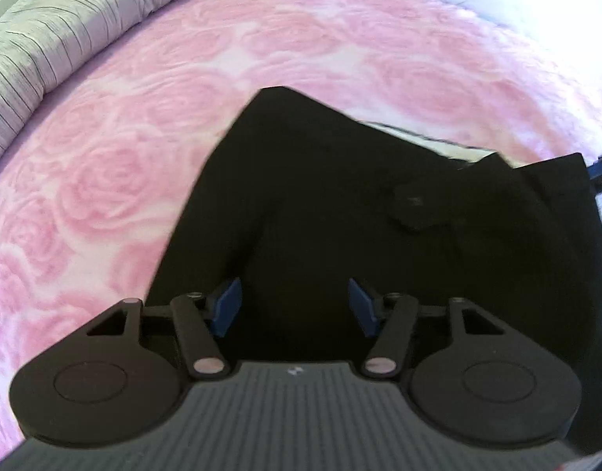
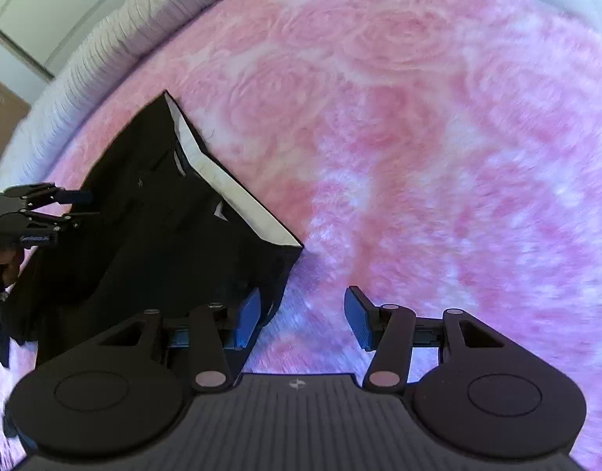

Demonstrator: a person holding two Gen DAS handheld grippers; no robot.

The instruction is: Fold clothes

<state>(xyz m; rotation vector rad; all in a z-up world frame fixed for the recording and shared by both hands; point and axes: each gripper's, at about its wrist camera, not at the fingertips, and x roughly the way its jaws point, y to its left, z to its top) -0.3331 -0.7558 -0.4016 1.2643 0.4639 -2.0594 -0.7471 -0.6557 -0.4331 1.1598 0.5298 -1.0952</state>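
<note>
A grey pillow (image 1: 61,35) with fine dark ribbing runs along the left edge of the bed. Next to it spreads a plush pink blanket (image 1: 116,180), its pile pressed into large rose swirls. On the blanket lie black trousers (image 1: 320,204), matte and smooth, with a flapped pocket (image 1: 412,206) and a strip of white lining (image 2: 238,196) showing along the waistband.

The left tongs (image 1: 297,306) hover over the dark cloth, their 2 blue rubber pads spread wide with nothing between them. In the right wrist view they appear at the far left, at the trousers' edge.

The right tongs (image 2: 302,318) are also spread apart and empty: the left pad (image 2: 248,324) sits over the trousers' corner, the right pad over bare blanket. At the far left of that view, pale panelled doors (image 2: 46,4) stand beyond the pillow.
</note>
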